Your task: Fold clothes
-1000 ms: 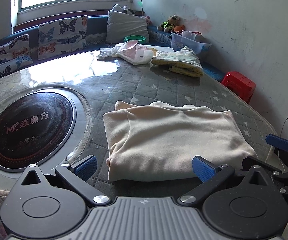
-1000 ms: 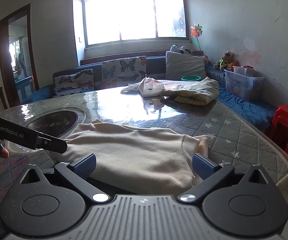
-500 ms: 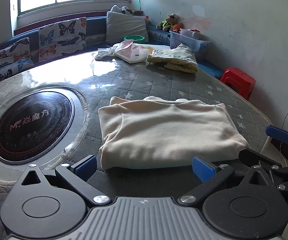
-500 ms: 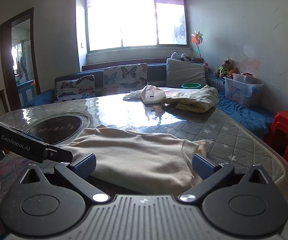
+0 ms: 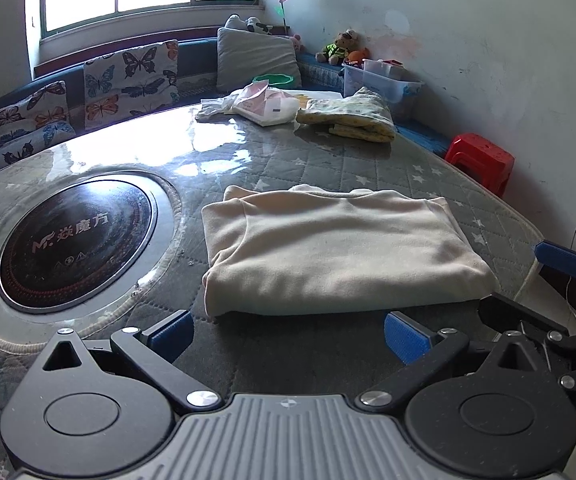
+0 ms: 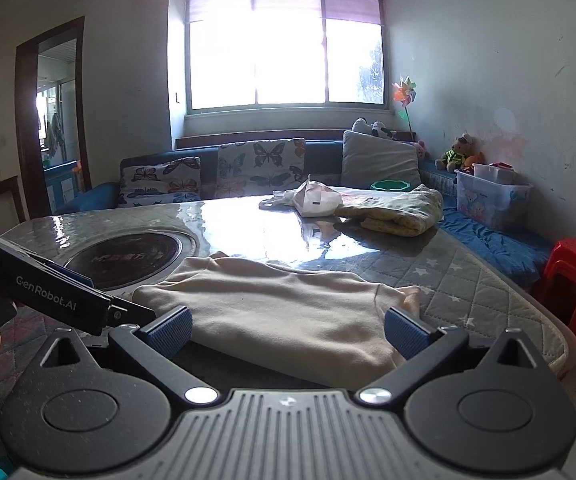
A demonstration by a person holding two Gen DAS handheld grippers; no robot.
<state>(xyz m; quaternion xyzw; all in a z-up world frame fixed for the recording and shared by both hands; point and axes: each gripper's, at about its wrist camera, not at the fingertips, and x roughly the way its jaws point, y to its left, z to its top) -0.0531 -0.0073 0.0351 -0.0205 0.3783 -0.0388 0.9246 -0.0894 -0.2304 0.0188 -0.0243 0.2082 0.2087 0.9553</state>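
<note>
A folded cream garment (image 5: 336,252) lies near the tabletop's (image 5: 328,168) front edge; the left gripper (image 5: 288,334) and right gripper (image 6: 288,330) hover released, empty

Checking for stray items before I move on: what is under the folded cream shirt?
The cream shirt lies on the grey quilted table cover. Nothing pokes out at its edges; whatever its layers cover is hidden.
</note>
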